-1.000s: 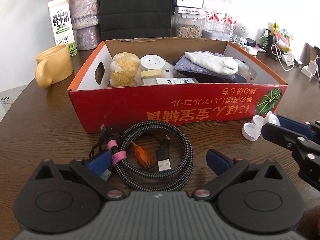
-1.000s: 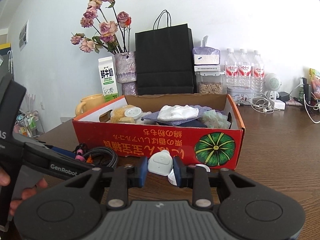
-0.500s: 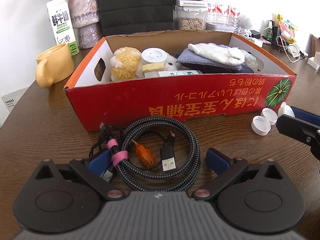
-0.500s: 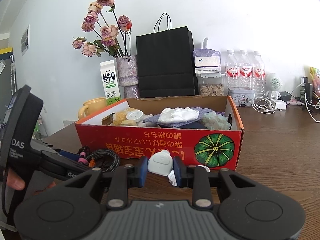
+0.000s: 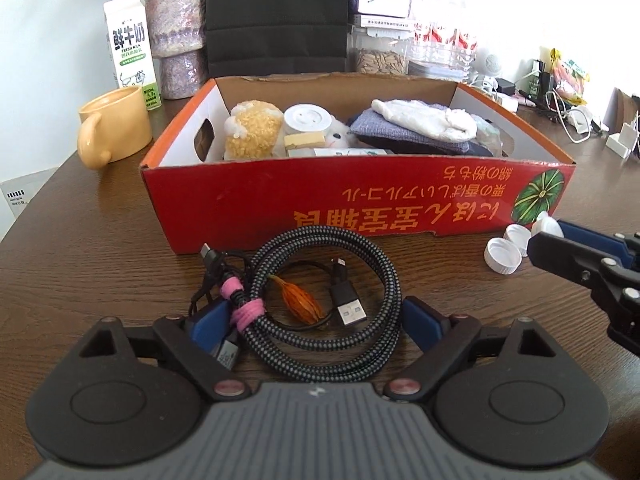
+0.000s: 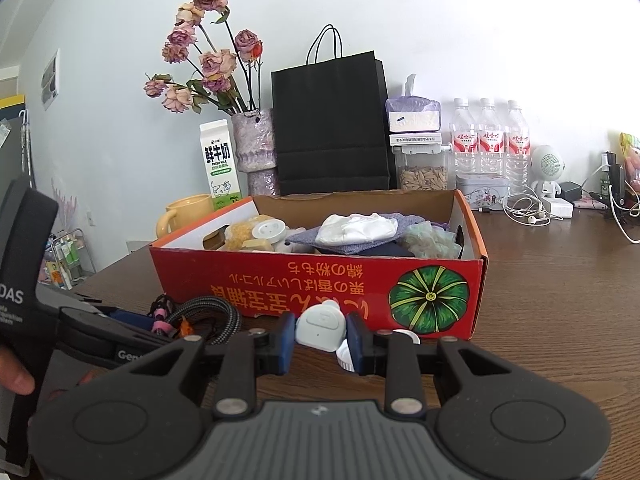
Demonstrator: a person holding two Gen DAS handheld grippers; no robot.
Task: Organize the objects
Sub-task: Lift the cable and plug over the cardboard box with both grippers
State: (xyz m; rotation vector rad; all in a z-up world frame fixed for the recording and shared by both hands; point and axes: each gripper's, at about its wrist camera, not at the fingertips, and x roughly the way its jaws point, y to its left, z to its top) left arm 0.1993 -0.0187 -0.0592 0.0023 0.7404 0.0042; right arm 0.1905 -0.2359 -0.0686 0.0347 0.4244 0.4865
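A coiled black-and-grey braided cable (image 5: 320, 308) with a pink tie lies on the wooden table in front of the red cardboard box (image 5: 360, 200). My left gripper (image 5: 316, 322) straddles the coil. Its jaws are closing, and the blue pads (image 5: 422, 320) sit just outside the coil's edges. My right gripper (image 6: 320, 340) is shut on a small white rounded case (image 6: 320, 326), held low in front of the box's pumpkin picture. It shows in the left wrist view too, as the right gripper (image 5: 554, 234) at the right edge. The box holds a plush toy (image 5: 252, 132), a white round item and folded cloths.
White bottle caps (image 5: 502, 256) lie by the box's front right corner. A yellow mug (image 5: 116, 128), a milk carton (image 5: 130, 48), a flower vase (image 6: 256, 144), a black paper bag (image 6: 332, 128) and water bottles (image 6: 488, 140) stand behind the box. Loose white cables (image 6: 524, 208) lie at the back right.
The left gripper's pads have drawn in a little toward the cable coil. The left gripper has shifted slightly before the box. The right gripper still holds the white case in the same spot.
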